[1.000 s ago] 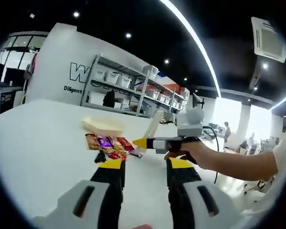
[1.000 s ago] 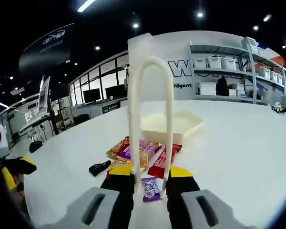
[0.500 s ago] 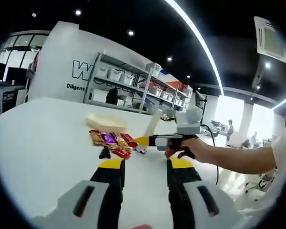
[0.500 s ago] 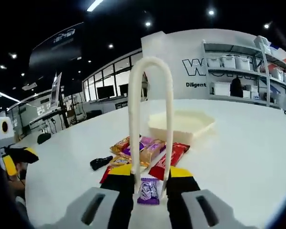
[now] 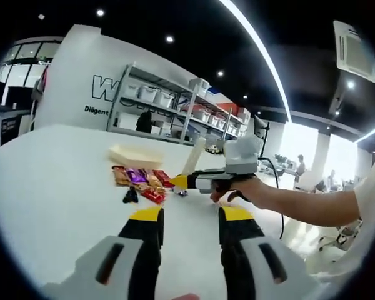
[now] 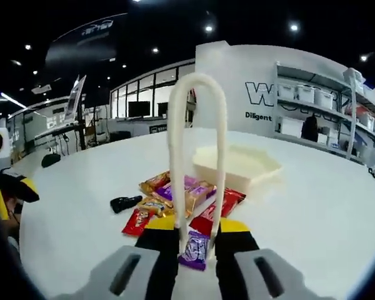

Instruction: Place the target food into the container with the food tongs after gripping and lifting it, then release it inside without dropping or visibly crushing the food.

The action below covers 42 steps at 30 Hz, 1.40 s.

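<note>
My right gripper (image 6: 197, 225) is shut on white looped food tongs (image 6: 197, 87) that rise between its jaws. The tongs' tips pinch a small purple snack packet (image 6: 195, 249), which seems to hang just above the white table (image 6: 319, 212). Beyond it lies a pile of wrapped snacks (image 6: 175, 195), and behind that stands a shallow cream container (image 6: 237, 165). In the left gripper view, a hand holds the right gripper (image 5: 181, 182) with the tongs (image 5: 192, 159) beside the snack pile (image 5: 140, 180) and container (image 5: 134, 155). My left gripper (image 5: 190, 215) stands open, holding nothing, short of the pile.
A small black object (image 6: 125, 203) lies on the table left of the pile, also seen as the black object (image 5: 130, 197). The person's forearm (image 5: 312, 209) reaches in from the right. Shelving with white bins (image 5: 156, 103) lines the far wall.
Both views have shifted a little with the hands. The purple packet has stayed between the tongs' tips throughout. The left gripper remains open.
</note>
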Available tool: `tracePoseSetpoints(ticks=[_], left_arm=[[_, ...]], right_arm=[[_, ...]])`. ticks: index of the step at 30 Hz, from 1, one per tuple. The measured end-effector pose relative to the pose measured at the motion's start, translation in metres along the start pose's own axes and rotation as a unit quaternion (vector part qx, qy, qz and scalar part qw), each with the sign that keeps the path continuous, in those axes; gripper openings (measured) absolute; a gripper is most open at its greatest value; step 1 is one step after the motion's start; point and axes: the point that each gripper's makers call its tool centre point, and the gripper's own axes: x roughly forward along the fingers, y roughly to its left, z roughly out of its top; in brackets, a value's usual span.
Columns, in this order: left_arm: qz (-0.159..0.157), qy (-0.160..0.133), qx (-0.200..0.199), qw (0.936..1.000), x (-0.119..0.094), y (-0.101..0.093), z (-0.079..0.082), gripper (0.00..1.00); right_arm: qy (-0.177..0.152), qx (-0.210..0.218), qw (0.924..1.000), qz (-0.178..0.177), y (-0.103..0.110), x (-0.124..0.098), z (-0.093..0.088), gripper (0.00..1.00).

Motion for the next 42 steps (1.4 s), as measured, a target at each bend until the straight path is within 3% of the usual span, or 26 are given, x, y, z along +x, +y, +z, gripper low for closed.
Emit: tracePoseSetpoints(ticks=[4, 6, 13, 17, 31, 38, 40, 42], left_arm=[[-0.001, 0.003, 0.001, 1.0000, 0.000, -0.002, -0.001, 0.33], [-0.002, 0.004, 0.002, 1.0000, -0.001, -0.002, -0.002, 0.33], [0.009, 0.003, -0.005, 0.9999, -0.002, 0.006, -0.003, 0.34], [0.034, 0.018, 0.029, 0.9988, -0.003, 0.016, -0.006, 0.36], [0.061, 0.037, 0.049, 0.9963, -0.003, 0.030, -0.009, 0.48], [0.075, 0.045, 0.069, 0.9938, -0.003, 0.031, -0.010, 0.64], [0.081, 0.043, 0.074, 0.9930, -0.003, 0.031, -0.009, 0.74], [0.089, 0.039, 0.070, 0.9928, -0.003, 0.032, -0.008, 0.90]], right_arm=[[-0.003, 0.013, 0.9999, -0.005, -0.004, 0.000, 0.000, 0.12], [-0.008, 0.045, 0.9990, -0.003, -0.007, -0.002, 0.001, 0.12], [-0.032, 0.055, 0.9978, -0.015, -0.020, -0.017, 0.016, 0.12], [-0.053, 0.055, 0.9968, -0.023, -0.028, -0.026, 0.033, 0.12], [-0.079, 0.033, 0.9964, -0.003, -0.029, -0.020, 0.088, 0.13], [-0.082, 0.048, 0.9953, 0.017, -0.026, -0.009, 0.105, 0.13], [-0.084, 0.063, 0.9942, 0.026, -0.028, -0.005, 0.112, 0.13], [-0.083, 0.069, 0.9937, 0.028, -0.031, -0.001, 0.120, 0.13]])
